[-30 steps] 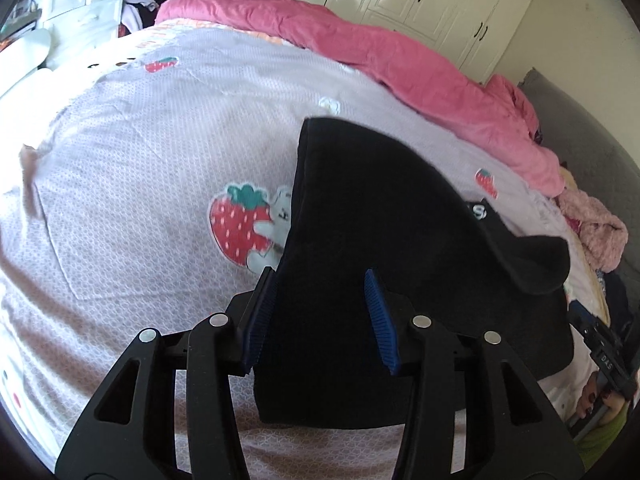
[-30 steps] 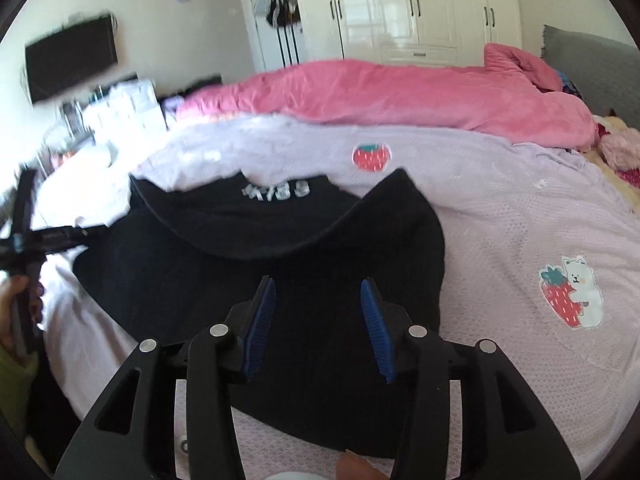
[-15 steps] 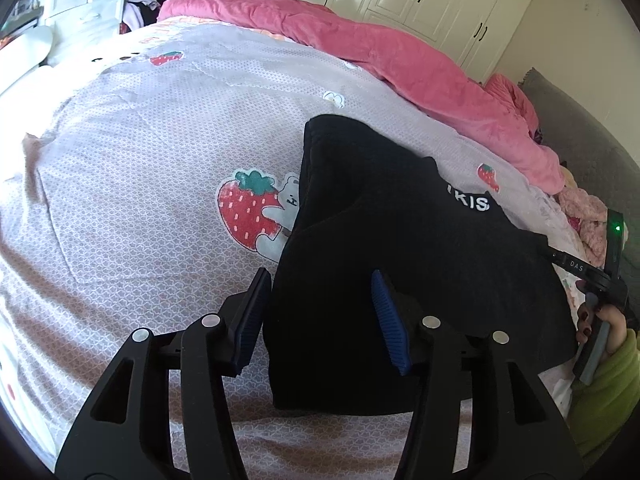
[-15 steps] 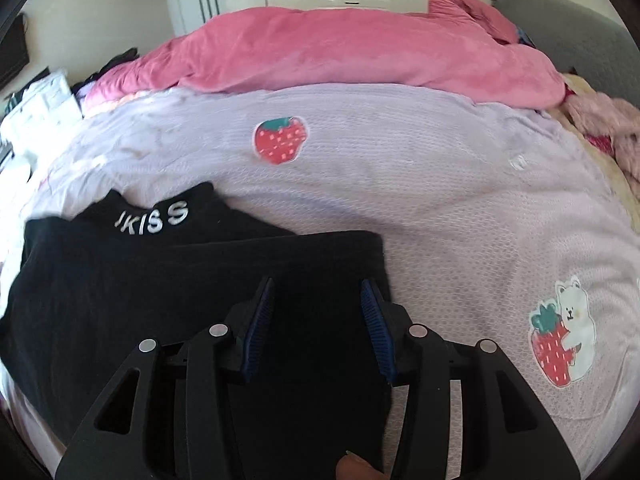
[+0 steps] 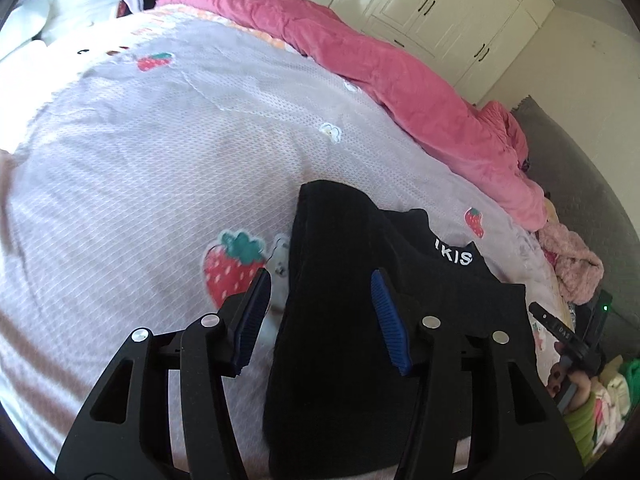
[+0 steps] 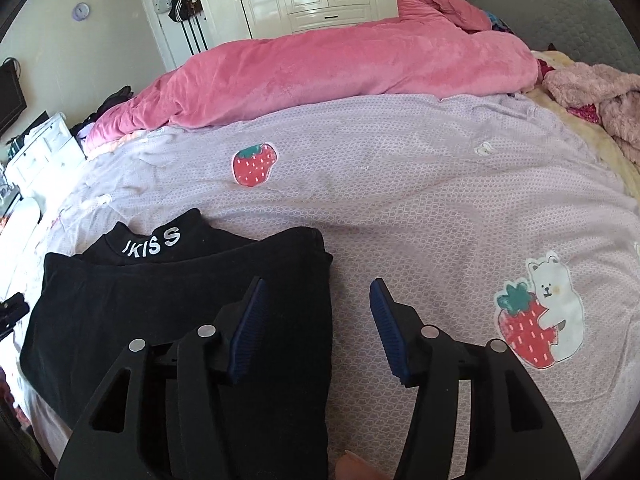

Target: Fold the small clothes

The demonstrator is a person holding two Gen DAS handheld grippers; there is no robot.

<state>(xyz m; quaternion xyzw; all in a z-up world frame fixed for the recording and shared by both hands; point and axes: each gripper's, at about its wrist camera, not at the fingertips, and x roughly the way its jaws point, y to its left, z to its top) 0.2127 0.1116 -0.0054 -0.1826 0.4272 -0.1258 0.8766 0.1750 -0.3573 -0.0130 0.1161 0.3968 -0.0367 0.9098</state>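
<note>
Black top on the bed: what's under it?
The black top lies folded on the lilac bedspread. In the left wrist view it covers part of the bear beside a strawberry patch. Whatever else lies beneath is hidden.

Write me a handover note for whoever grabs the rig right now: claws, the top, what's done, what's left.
Left claw: open, holding nothing; the black top lies below it on the bed.
Right claw: jaws opening, nothing between them; it hangs over the top's right edge and the purple bedspread.
Black top: flat near the bed's front edge, folded over on itself, collar with white lettering at the far end showing above the folded layer.
Done: the first fold looks laid down and released.
Left: probably another fold to make it compact, then smooth it. Pink blanket at the back is not in the way.
</note>
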